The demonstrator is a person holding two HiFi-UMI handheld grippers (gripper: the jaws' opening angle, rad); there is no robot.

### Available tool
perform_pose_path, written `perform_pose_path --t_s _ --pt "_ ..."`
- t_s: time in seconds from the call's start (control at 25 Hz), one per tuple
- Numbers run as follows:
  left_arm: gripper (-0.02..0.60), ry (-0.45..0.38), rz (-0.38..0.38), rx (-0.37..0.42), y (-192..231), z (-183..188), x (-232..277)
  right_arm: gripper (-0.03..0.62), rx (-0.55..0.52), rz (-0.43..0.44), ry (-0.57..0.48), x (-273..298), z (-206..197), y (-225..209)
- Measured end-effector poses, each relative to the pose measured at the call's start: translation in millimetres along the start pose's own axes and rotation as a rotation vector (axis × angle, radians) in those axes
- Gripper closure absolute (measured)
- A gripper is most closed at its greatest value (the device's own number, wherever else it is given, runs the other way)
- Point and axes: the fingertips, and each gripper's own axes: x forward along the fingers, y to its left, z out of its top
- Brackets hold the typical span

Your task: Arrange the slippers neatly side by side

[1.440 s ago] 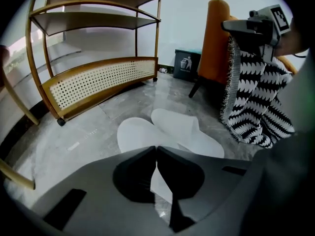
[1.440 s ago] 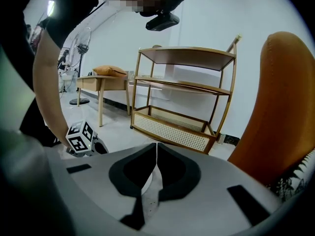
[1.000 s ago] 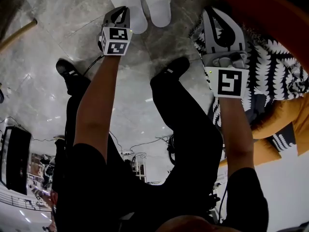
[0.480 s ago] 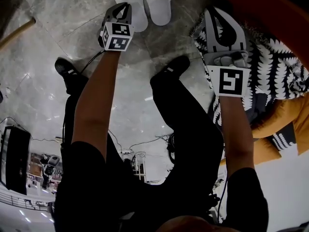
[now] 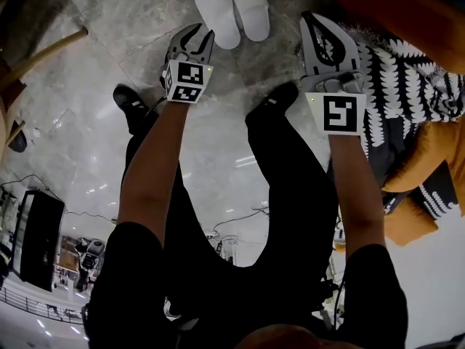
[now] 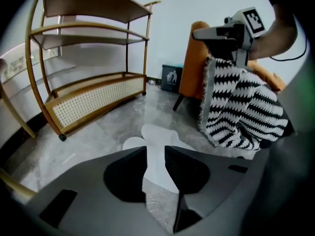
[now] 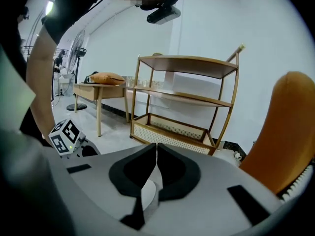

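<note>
Now | left tool (image 5: 195,36) just opened, empty | right tool (image 5: 320,22) pressed together | slippers (image 5: 218,19) side-by-side

Wooden shelf rack (image 6: 93,100), orange chair (image 6: 191,68), black-and-white throw (image 6: 241,112)

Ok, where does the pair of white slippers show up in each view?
Head view: slippers at top centre, side by side.
Left gripper view: slippers at lower centre, beyond the left tool's jaws, just opened with nothing between.
Right gripper view: a white sliver under the right tool, possibly one.
Shared landmark: the orange chair.
</note>
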Motion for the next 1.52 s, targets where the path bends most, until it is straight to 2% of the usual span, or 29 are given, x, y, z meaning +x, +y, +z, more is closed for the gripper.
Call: perform_pose_path --t_s 0.2,0.36,0.48,0.56,0.68,0.76,0.92,1.08,1.24,1.36,1.52 --pt "0.523 -0.231 0.016 -0.004 19 100 -98 0.560 0.034 -0.026 -0.089 -17 83 15" --pt "0.557 -0.383 0.035 0.022 29 191 -200 0.560 -0.092 0.041 -0.015 -46 147 41" --pt "0.566 -0.504 0.045 0.048 41 263 -278 0.560 0.036 0.028 -0.144 -64 229 48" --pt "0.566 -0.586 0.061 0.026 53 308 -331 0.560 0.109 0.075 -0.201 -76 282 54" --pt "0.566 -0.700 0.071 -0.057 71 361 -417 0.562 0.180 0.151 -0.201 -104 344 69" --pt "0.566 -0.761 0.059 -0.066 81 389 -473 0.563 0.207 0.146 -0.220 -121 390 77" --pt "0.566 -0.831 0.039 -0.006 101 425 -565 0.563 0.203 0.073 -0.310 -143 486 90" --pt "0.566 -0.876 0.009 0.045 107 448 -643 0.563 0.241 -0.034 -0.367 -176 553 89" --pt "0.566 -0.838 -0.033 0.065 116 450 -701 0.563 0.222 -0.092 -0.362 -207 594 88" --pt "0.566 -0.882 -0.025 0.095 122 453 -745 0.563 0.163 -0.120 -0.391 -235 624 89" --pt "0.566 -0.914 -0.018 0.040 115 439 -779 0.563 0.170 -0.118 -0.415 -272 631 86"
